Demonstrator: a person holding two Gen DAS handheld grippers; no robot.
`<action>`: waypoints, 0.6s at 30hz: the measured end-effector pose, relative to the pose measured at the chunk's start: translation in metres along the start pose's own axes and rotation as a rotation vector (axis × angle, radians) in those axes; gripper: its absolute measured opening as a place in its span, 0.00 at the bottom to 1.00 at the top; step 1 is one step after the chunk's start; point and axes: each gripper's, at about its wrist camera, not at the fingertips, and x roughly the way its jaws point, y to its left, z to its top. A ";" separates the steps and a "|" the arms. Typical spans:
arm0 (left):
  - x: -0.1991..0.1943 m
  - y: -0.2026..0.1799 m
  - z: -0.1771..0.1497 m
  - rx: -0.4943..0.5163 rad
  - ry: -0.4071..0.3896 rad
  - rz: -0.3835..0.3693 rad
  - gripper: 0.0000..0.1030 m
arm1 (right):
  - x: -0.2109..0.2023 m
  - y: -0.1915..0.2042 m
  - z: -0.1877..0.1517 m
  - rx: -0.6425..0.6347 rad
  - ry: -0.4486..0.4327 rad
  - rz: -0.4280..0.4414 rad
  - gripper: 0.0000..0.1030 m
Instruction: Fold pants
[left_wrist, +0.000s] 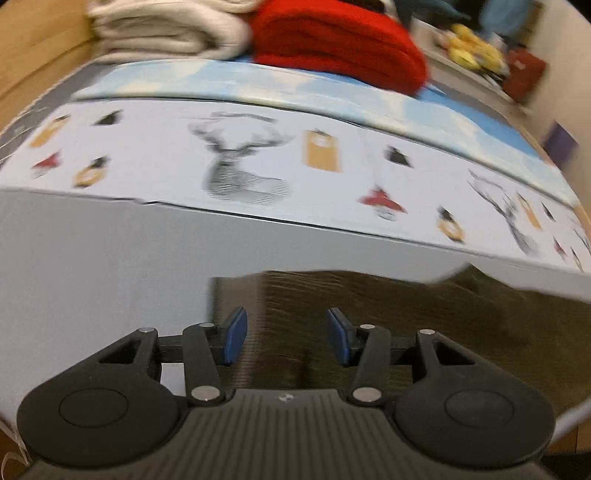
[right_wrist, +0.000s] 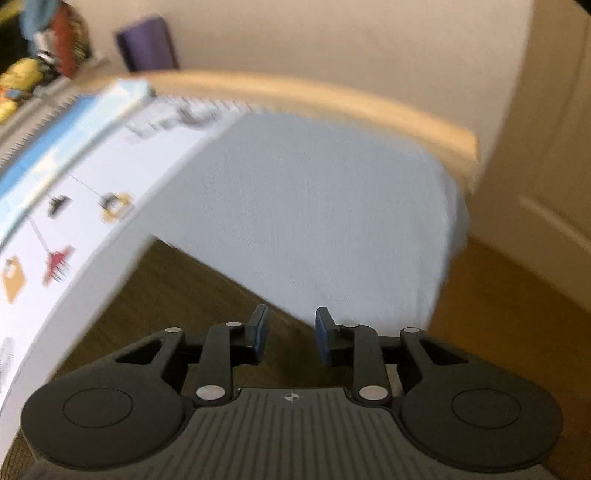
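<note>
No pants that I can name for certain show in either view. A folded red garment (left_wrist: 340, 40) and a stack of folded cream cloth (left_wrist: 166, 33) lie at the far side of the bed. The bed has a white sheet printed with deer and small figures (left_wrist: 236, 162). My left gripper (left_wrist: 282, 334) is open and empty, low in front of the bed's hanging white side (left_wrist: 103, 266). My right gripper (right_wrist: 290, 334) is open and empty, near the bed's corner (right_wrist: 314, 221). Both views are blurred by motion.
A dark brown rug (left_wrist: 369, 325) lies under the grippers and also shows in the right wrist view (right_wrist: 177, 295). A wooden bed frame (right_wrist: 332, 96) curves round the corner. A cream wall and door (right_wrist: 535, 147) stand to the right. A shelf with yellow items (left_wrist: 469, 48) is far right.
</note>
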 end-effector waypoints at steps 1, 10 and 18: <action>0.005 -0.005 -0.001 0.033 0.020 0.005 0.51 | -0.004 0.006 0.000 -0.005 -0.014 0.027 0.28; 0.050 0.006 -0.011 0.049 0.243 0.174 0.07 | -0.030 0.088 -0.003 -0.103 -0.037 0.329 0.28; 0.051 0.001 -0.008 0.010 0.272 0.105 0.20 | -0.077 0.220 -0.045 -0.419 0.010 0.705 0.23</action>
